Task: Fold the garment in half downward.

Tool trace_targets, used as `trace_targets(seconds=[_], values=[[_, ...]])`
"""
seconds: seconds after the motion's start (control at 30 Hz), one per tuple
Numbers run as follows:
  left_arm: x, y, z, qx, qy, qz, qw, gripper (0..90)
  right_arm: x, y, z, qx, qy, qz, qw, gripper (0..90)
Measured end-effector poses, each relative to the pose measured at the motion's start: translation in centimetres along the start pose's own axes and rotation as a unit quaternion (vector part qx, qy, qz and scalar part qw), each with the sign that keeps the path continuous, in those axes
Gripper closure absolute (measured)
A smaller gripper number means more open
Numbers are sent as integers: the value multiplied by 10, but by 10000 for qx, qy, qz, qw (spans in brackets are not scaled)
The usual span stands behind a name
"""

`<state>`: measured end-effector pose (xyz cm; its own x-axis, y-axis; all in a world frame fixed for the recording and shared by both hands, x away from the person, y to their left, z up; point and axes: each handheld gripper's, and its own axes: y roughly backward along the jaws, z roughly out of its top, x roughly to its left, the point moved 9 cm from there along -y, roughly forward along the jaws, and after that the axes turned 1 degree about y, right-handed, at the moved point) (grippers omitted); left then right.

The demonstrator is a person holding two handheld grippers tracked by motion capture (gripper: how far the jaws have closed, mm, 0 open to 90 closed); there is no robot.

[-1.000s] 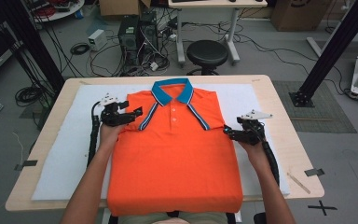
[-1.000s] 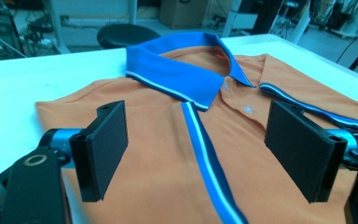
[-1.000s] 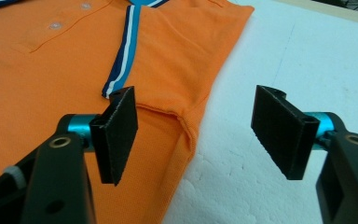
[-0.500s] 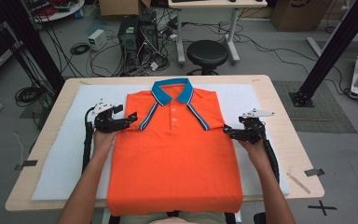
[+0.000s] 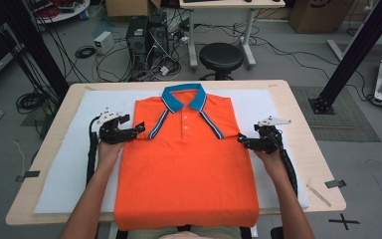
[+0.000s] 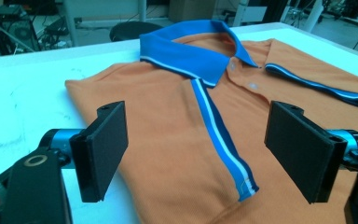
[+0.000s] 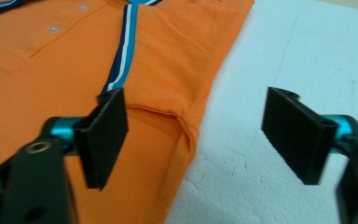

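Polo shirt (image 5: 186,169) work, from the jaws outward: my right gripper (image 5: 244,141) has just been opening and stands wide, nothing pinched, straddling the shirt's right side edge where the folded-in sleeve (image 7: 168,100) meets the seam. I judge it sits there to take that edge for a fold. My left gripper (image 5: 135,130), at the left of the high view, also gapes wide over the other folded sleeve, its blue-and-white striped cuff (image 6: 223,140) lying between the jaws, untouched. Beyond them the orange shirt lies flat, face up, in the middle of the white mat (image 5: 62,164), blue collar (image 5: 184,96) toward the frame's top, hem hanging over the near edge of the table (image 5: 303,117).
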<state>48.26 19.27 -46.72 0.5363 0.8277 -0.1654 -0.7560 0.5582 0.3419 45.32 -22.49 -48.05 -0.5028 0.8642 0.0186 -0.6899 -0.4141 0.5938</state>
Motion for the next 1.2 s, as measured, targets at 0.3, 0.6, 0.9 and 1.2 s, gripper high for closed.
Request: trace_targets(seconds=[0.3,0.6,0.9,1.2], values=[[-3,15,-16,424,212,81,9988,227,-2,4,-11,82,-101,-70,9999,363],[1,42,-46,918,486,388,9938,352,0,8,-27,352,-135,33,9993,551],[-9,60,-64,1187,502,427,9907,474,13,12,-43,607,-7,79,9981,635],[-7,63,-72,1529,283,760,9849,633,18,12,-49,764,26,167,9969,653]])
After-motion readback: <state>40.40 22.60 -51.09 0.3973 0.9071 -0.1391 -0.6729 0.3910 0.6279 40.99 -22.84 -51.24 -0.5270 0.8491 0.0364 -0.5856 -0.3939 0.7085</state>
